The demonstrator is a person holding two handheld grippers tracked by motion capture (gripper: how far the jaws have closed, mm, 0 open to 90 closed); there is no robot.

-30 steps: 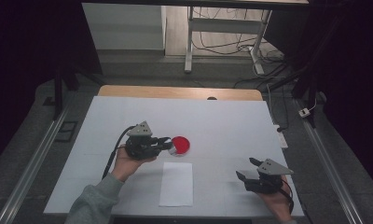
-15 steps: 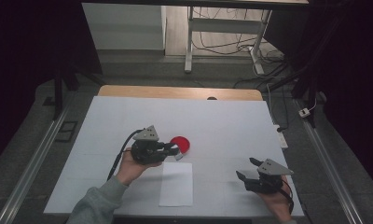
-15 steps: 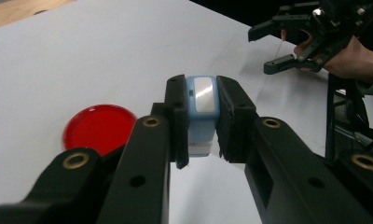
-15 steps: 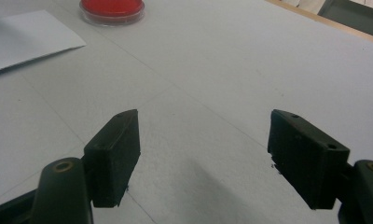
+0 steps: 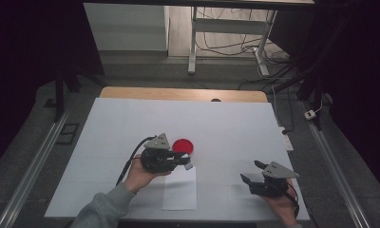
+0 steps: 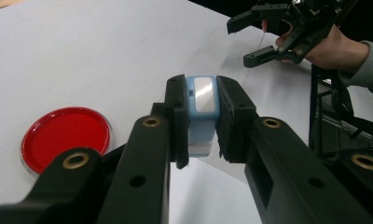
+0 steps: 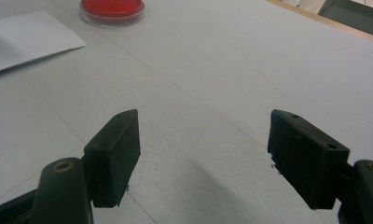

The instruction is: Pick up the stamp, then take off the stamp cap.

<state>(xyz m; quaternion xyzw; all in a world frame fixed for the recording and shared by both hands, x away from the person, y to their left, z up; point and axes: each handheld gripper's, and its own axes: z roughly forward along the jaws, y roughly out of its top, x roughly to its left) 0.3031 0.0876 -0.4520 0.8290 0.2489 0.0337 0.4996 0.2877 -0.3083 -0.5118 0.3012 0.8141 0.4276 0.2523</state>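
Left hand-held gripper [image 6: 202, 126] pinches a blue block [image 6: 202, 109] — its lower half hidden.

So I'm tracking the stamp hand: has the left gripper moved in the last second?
Yes. The left gripper, shut on a small blue block, has shifted toward the near edge, from beside the red dish to over the paper sheet.

Each hand-held gripper, the left hand-held gripper [image 5: 187, 162] and the right hand-held gripper [image 5: 252, 172], is matt black with two blocky jaws, brass-ringed screw holes, a grey three-cornered plate on top and a black trailing cable, and the person wears grey-green knit sleeves.
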